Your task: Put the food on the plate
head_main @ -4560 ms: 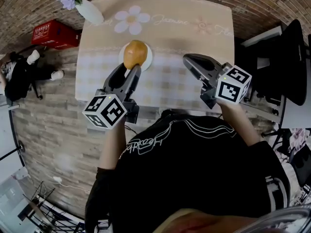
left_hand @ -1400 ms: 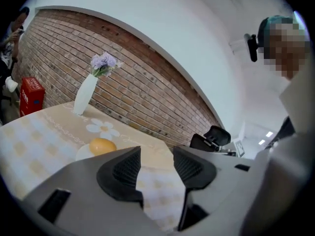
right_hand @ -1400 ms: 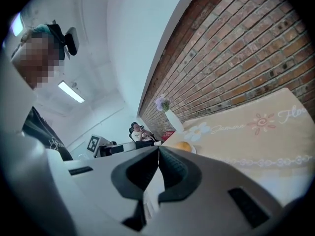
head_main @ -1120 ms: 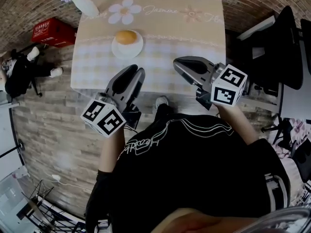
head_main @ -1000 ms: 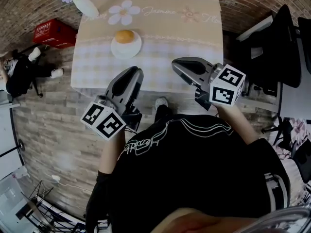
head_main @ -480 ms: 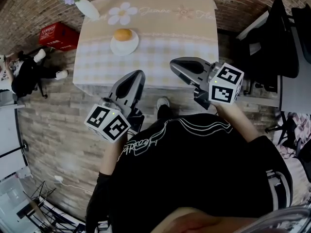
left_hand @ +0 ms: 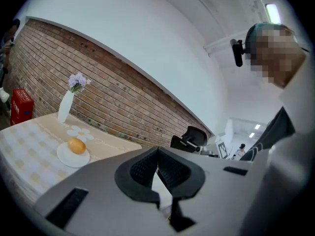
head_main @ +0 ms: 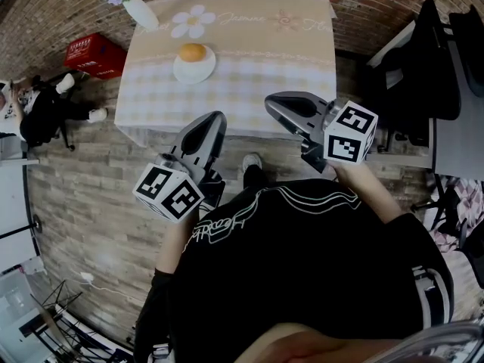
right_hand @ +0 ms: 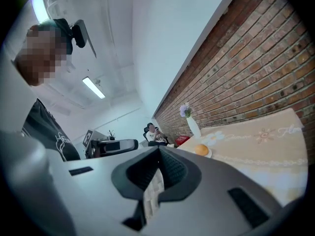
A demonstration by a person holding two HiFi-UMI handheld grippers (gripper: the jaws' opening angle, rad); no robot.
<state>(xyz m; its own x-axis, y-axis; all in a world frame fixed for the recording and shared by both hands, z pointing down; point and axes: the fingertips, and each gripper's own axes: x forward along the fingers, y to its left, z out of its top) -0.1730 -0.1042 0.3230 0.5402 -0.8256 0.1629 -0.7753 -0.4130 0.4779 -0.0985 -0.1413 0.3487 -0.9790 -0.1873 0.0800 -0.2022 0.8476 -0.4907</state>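
A rectangular table under a beige cloth printed with a daisy and pale checks (head_main: 257, 66) fills the top of the head view, with a brick-patterned floor around it. Below it a person in a black top (head_main: 302, 263) stands back from the near edge and holds both tools over the floor, not over the table. The left gripper, grey with a black-and-white marker cube at its rear (head_main: 214, 118), points up and slightly right toward the table's near left part. Its jaws are closed with nothing between them. The matching right gripper (head_main: 274, 100) points up and left. Its jaws also meet at the tip, empty, as its own view shows. On the far left part of the table, near a white vase of purple flowers (head_main: 141, 11) at the corner, sits a round white plate (head_main: 198, 72). A rounded orange-yellow piece of food (head_main: 193, 51) rests on the plate, toward its far side. The food lies ahead of both grippers and well apart from them, slightly left of the left gripper's line and far left of the right one's. The left gripper is the nearer. The food is close to round, so no long axis governs a grasp. With the food already on the plate, the task looks done.
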